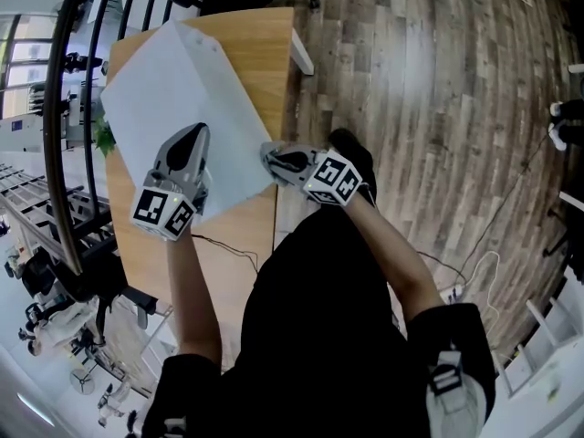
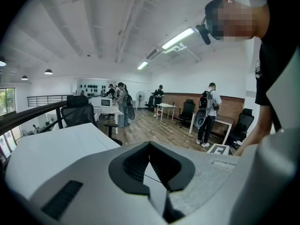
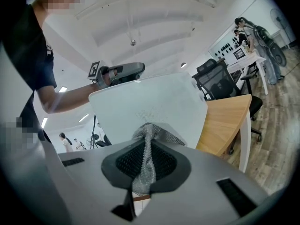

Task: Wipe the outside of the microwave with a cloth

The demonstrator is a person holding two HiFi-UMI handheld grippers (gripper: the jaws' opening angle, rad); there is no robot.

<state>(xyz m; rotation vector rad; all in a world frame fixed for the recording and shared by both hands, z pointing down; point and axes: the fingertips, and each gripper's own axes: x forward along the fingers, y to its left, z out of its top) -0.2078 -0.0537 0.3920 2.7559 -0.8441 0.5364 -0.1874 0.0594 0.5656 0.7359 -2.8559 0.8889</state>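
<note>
The white microwave (image 1: 173,89) stands on a wooden table (image 1: 265,35). My left gripper (image 1: 193,133) lies on its top near the front edge, shut with nothing between the fingers. In the left gripper view the jaws (image 2: 150,146) meet over the white top (image 2: 56,149). My right gripper (image 1: 267,156) is at the microwave's right side, shut on a grey mesh cloth (image 3: 147,139). There the bunched cloth presses against the white side wall (image 3: 150,102). The left gripper (image 3: 139,69) shows above that wall's top edge.
The table edge (image 3: 225,121) runs close past the microwave's right side, with wood-plank floor (image 1: 429,108) beyond. A black railing (image 1: 64,108) curves along the left. Office chairs (image 2: 77,114) and several people (image 2: 208,111) stand far off in the room.
</note>
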